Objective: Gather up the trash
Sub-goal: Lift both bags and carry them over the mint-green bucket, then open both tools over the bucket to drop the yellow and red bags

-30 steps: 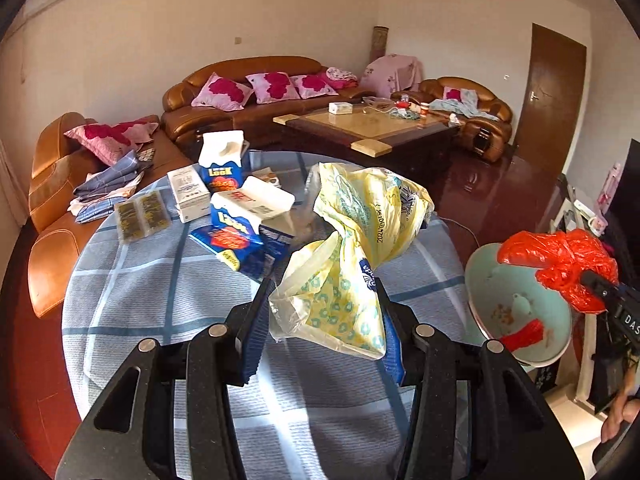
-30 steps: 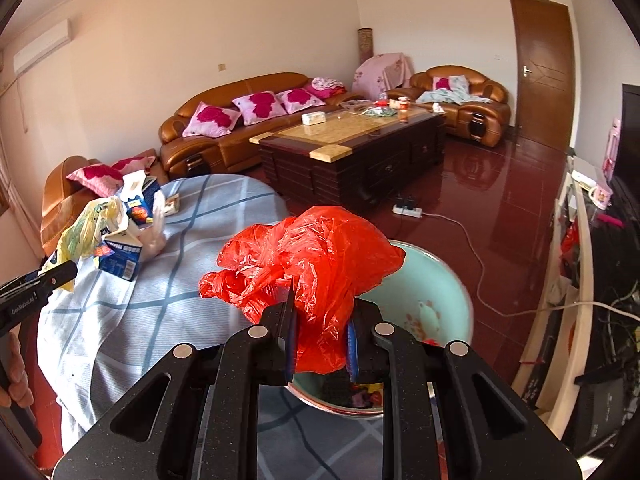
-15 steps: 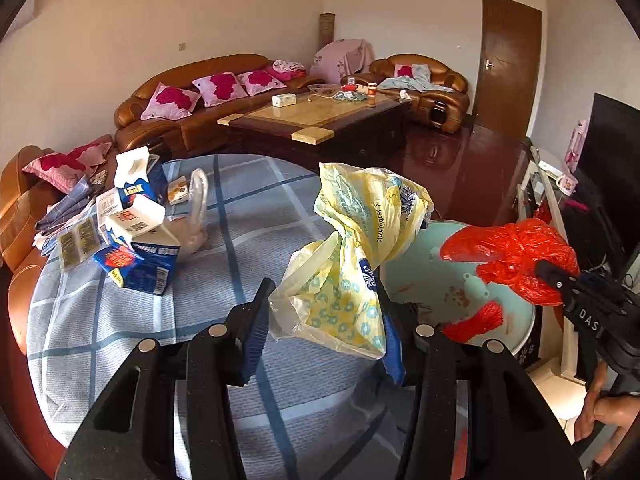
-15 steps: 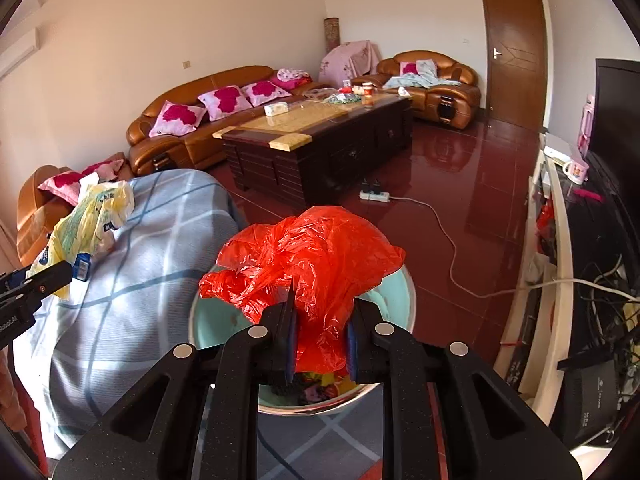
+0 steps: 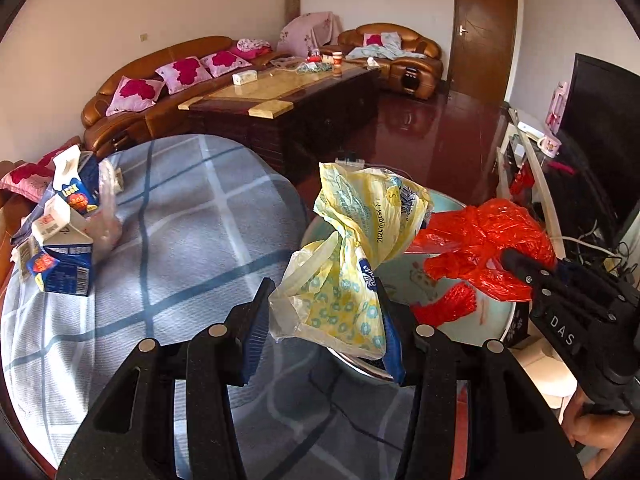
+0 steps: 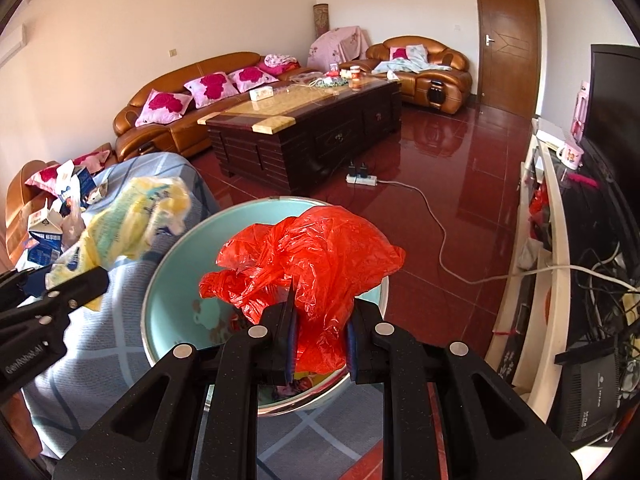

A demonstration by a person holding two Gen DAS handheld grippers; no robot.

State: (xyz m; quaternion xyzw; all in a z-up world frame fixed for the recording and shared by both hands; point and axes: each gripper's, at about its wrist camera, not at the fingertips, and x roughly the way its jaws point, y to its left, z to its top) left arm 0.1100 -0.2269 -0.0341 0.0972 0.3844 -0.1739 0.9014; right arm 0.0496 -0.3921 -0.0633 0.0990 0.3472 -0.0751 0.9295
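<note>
both grippers have swung right from the table: left gripper [image 5: 324, 332] clamps a yellow bag [image 5: 356, 256], right gripper [image 6: 320, 340] pinches a red bag [image 6: 308, 264], both now over the bin [image 6: 168, 276], likely ready to drop.

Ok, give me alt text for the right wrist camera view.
The right gripper clamps a crumpled red plastic bag above a round pale-green basin. At left, the left gripper holds a yellow printed plastic bag.

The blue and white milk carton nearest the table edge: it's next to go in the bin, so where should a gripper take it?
Grip the blue and white milk carton across its flat side walls, just below the opened white gable top, coming from above. It stands upright on the grey checked tablecloth, and other cartons crowd behind it.
</note>
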